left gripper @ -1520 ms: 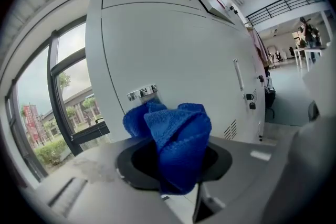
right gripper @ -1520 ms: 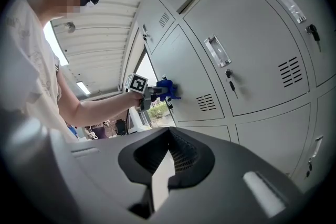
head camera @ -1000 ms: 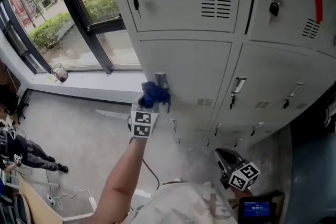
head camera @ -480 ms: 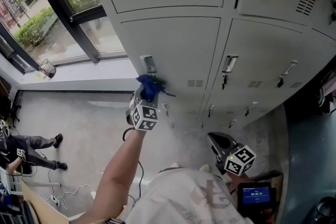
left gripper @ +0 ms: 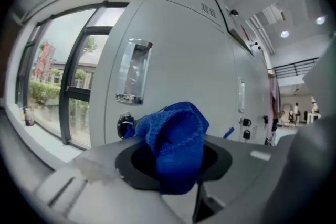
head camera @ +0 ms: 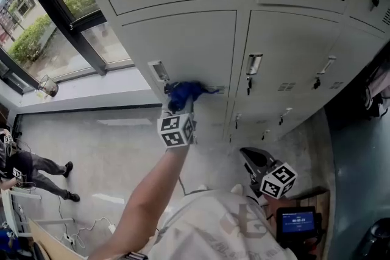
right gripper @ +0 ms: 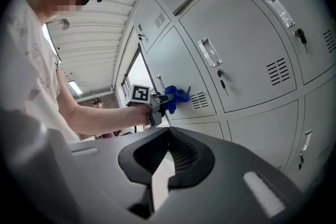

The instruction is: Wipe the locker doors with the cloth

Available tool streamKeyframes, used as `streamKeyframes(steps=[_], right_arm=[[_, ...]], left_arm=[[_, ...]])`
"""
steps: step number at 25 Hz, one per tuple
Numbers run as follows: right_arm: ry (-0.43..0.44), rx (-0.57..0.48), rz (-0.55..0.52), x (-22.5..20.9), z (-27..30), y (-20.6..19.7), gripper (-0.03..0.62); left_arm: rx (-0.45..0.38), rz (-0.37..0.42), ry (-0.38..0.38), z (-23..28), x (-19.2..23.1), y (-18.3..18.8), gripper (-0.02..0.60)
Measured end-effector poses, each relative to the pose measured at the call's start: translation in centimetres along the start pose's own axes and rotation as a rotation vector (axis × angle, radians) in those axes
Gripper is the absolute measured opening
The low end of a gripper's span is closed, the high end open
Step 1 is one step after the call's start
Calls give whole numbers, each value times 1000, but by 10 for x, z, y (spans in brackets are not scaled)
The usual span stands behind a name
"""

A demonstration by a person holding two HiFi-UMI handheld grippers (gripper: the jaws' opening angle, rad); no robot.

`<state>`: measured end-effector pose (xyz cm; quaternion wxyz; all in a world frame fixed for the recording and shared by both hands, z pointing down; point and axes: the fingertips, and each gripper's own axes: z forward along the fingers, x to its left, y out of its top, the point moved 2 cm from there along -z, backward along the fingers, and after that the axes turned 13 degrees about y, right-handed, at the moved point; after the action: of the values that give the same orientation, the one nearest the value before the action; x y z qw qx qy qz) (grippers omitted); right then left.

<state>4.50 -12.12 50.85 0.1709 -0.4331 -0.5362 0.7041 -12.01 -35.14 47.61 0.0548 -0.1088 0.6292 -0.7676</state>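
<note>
My left gripper (head camera: 181,105) is shut on a bunched blue cloth (head camera: 184,93) and presses it against a grey locker door (head camera: 195,39), just right of the door's handle (head camera: 157,70) and beside the vent slots. In the left gripper view the cloth (left gripper: 176,136) fills the jaws, with the handle recess (left gripper: 133,73) and keyed lock (left gripper: 125,124) close behind. The right gripper view shows the cloth (right gripper: 176,94) on the door from the side. My right gripper (head camera: 251,157) hangs low near my body, shut and holding nothing, away from the lockers.
More grey lockers (head camera: 304,52) with handles and keys extend right and above. A window (head camera: 49,21) stands at the left with a glass (head camera: 47,87) on its sill. A person (head camera: 24,170) is on the floor at far left. A small screen (head camera: 297,221) sits at the lower right.
My left gripper has slid the cloth to the right across the door, from over the handle toward the vent slots. The head view has shifted up. The right gripper stayed low.
</note>
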Motion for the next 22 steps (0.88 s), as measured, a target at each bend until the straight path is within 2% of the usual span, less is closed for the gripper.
streamKeyframes(steps=[3, 6, 10, 13, 16, 19, 22], right_arm=[[-13, -9, 0, 0, -7, 1, 3], [-9, -17, -11, -9, -5, 5, 3], [24, -42, -36, -19, 12, 14, 3], [-16, -31, -20, -18, -8, 8, 3], [-48, -30, -9, -15, -26, 6, 3], [-39, -42, -14, -14, -28, 9, 3], [-34, -43, -7, -12, -41, 4, 3]], left_arm=[[-35, -108, 90, -5, 13, 16, 146], [-49, -150, 102, 1, 24, 26, 146], [-77, -102, 95, 13, 24, 49, 147], [-14, -89, 94, 15, -1, 30, 147], [41, -86, 31, 18, -33, 13, 147], [56, -45, -19, 20, -55, 20, 148], [51, -43, -10, 18, -67, 21, 149]])
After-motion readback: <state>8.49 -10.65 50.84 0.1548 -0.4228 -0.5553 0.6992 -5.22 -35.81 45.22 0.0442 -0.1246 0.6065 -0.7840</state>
